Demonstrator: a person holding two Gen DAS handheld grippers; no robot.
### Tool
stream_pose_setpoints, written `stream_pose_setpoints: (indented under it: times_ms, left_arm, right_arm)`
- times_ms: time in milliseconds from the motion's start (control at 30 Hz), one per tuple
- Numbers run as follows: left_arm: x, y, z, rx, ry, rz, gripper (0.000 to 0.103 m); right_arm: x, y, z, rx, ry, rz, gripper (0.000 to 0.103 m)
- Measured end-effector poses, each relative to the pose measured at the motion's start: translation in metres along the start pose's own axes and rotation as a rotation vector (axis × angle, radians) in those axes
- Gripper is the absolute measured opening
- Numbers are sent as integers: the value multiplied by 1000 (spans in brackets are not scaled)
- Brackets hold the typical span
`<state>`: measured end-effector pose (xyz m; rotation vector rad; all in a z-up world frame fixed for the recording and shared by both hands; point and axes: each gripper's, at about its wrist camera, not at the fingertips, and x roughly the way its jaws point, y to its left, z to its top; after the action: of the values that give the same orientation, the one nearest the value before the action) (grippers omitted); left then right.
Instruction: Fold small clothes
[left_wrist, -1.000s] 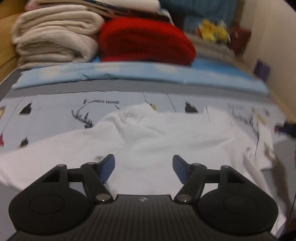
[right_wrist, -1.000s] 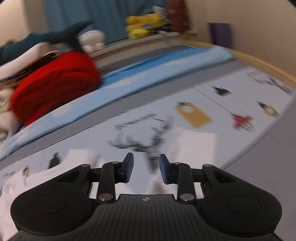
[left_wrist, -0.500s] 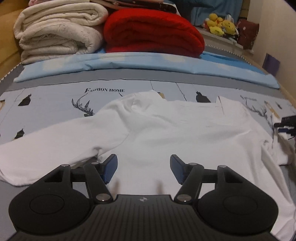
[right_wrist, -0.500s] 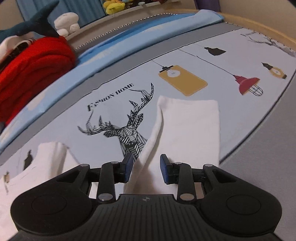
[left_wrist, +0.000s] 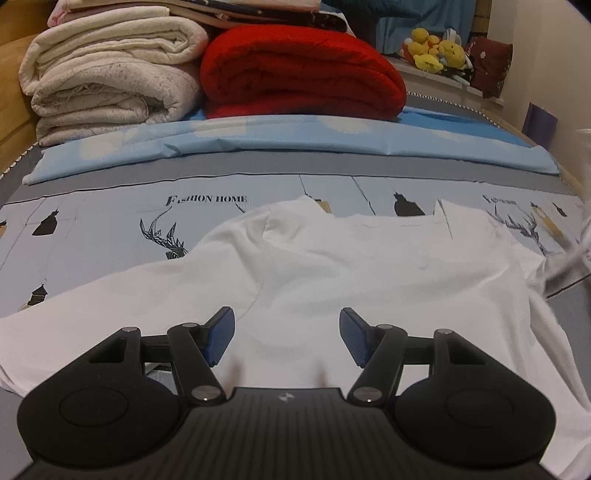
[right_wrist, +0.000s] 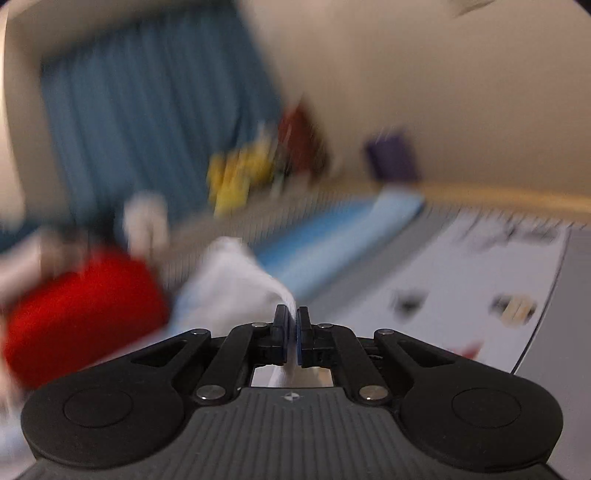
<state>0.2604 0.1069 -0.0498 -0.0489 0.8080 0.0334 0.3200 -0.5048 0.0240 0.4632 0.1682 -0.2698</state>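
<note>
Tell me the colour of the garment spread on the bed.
Plain white shirt, no print visible; clearest in the left wrist view.

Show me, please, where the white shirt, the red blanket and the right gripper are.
white shirt (left_wrist: 369, 266): left wrist view, on its chest panel.
red blanket (left_wrist: 303, 74): left wrist view, on its folded top.
right gripper (right_wrist: 291, 325): right wrist view, between the fingertips pinching white cloth.

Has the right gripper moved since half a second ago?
Yes. The right gripper has lifted off the printed sheet and swung toward the red blanket. Its jaws have just closed on the white shirt's sleeve.
</note>
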Motion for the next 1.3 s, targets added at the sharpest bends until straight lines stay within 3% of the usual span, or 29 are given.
stream_pose_setpoints:
  times_ms: [67, 133, 233, 267, 300, 333, 400, 500, 533, 567, 600, 733, 800, 933, 1067, 1167, 1300]
  left_arm:
    - [-1, -1, 0, -8, 3, -10, 69]
    - [0, -2, -1, -7, 8, -18, 69]
    - [2, -8, -3, 5, 19, -22, 69]
    - [2, -9, -4, 9, 23, -24, 69]
    - [3, -11, -4, 14, 25, -27, 69]
    - [4, -13, -4, 20, 26, -28, 69]
    - [6, -16, -4, 30, 27, -29, 69]
    - [11, -19, -5, 33, 38, -31, 69]
    - [12, -20, -5, 37, 40, -31, 69]
    - [14, -22, -6, 42, 43, -30, 69]
    - [15, -23, -6, 45, 46, -31, 69]
    - [15, -25, -5, 45, 51, -43, 69]
    - [14, -23, -5, 37, 57, -58, 69]
    - [7, -18, -6, 13, 64, -93, 69]
    - [-13, -12, -10, -7, 12, -116, 66]
    - [-36, -7, -15, 13, -46, -113, 60]
    - [-79, 10, -24, -2, -62, -123, 53]
  right_arm:
    - [-9, -40, 9, 88, -65, -72, 3]
    - [0, -86, 0, 170, -24, -201, 3]
    - [24, -170, -46, 341, 223, -437, 4]
    - [28, -192, -61, 410, 302, -472, 5]
    - [28, -207, -71, 463, 339, -468, 2]
    - [24, -215, -73, 473, 309, -424, 2]
    - [28, -211, -63, 394, 313, -408, 12]
    - [33, -215, -59, 372, 312, -342, 17]
    - [37, -219, -61, 377, 333, -340, 14]
    - [39, -222, -63, 376, 346, -338, 3]
    - [40, -224, -63, 365, 345, -342, 3]
    - [26, -228, -49, 388, 204, -432, 3]
    - [28, -227, -48, 362, 231, -540, 10]
    - [26, -212, -46, 271, 274, -580, 16]
    - [-5, -156, -19, 195, 184, -439, 16]
    - [-34, -106, 0, 174, 197, -226, 16]
    - [-100, -36, 18, 66, 228, 25, 16]
